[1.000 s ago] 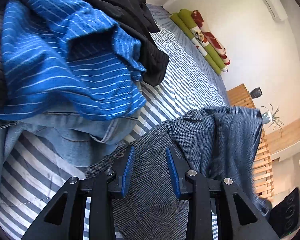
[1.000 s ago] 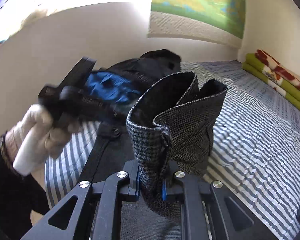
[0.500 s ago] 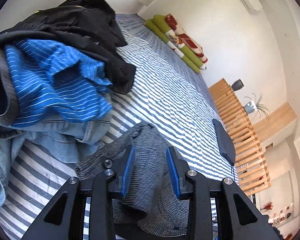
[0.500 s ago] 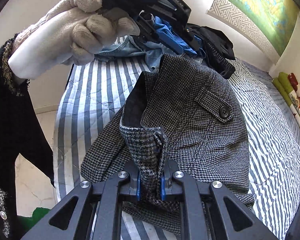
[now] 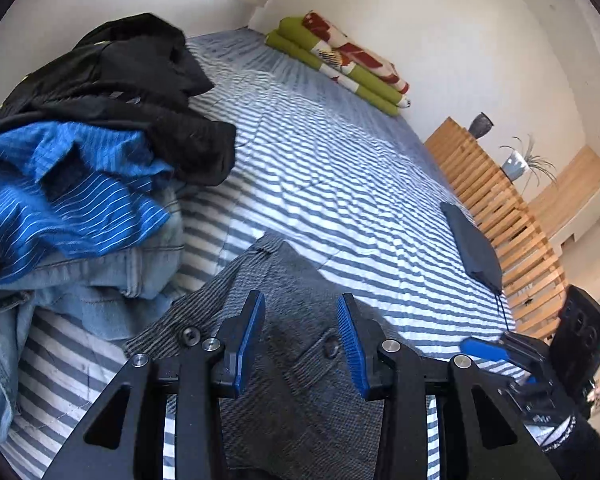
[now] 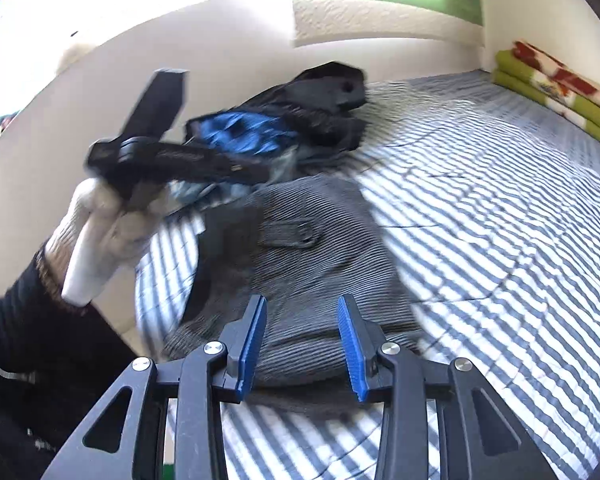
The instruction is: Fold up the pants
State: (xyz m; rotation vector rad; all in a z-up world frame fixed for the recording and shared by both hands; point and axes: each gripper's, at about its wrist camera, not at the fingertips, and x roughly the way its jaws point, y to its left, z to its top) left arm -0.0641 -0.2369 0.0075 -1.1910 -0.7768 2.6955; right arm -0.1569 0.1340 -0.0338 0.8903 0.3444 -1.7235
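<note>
**Grey pants lie on the striped bed, both grippers open above them**

Left wrist view: the left gripper point(image 5: 300, 340) hangs over the grey houndstooth pants point(image 5: 300, 280), its blue-padded fingers point(image 5: 250, 340) spread apart with nothing between them. The pants lie flat on the striped bedspread point(image 5: 340, 168), a buttoned pocket flap and a waist button showing near the fingers. To the left sits a heap of clothes: a blue striped shirt point(image 5: 60, 192), light denim jeans point(image 5: 100, 280) under it, and a black garment point(image 5: 140, 88) on top. A folded green and red blanket point(image 5: 340, 64) rests at the far end of the bed against the wall. A dark flat case point(image 5: 474, 246) lies at the bed's right edge, beside a wooden slatted frame point(image 5: 500, 208). The right gripper's body shows at the lower right corner.

Right wrist view: the right gripper point(image 6: 302, 344) has its fingers point(image 6: 350, 344) wide apart and empty, just above the near edge of the pants point(image 6: 312, 264), which lie in a low mound on the bedspread point(image 6: 500, 200). A gloved hand point(image 6: 100, 232) holds the left gripper point(image 6: 172, 156), blurred, above the far left part of the pants. The clothes heap point(image 6: 280, 132) lies beyond.
</note>
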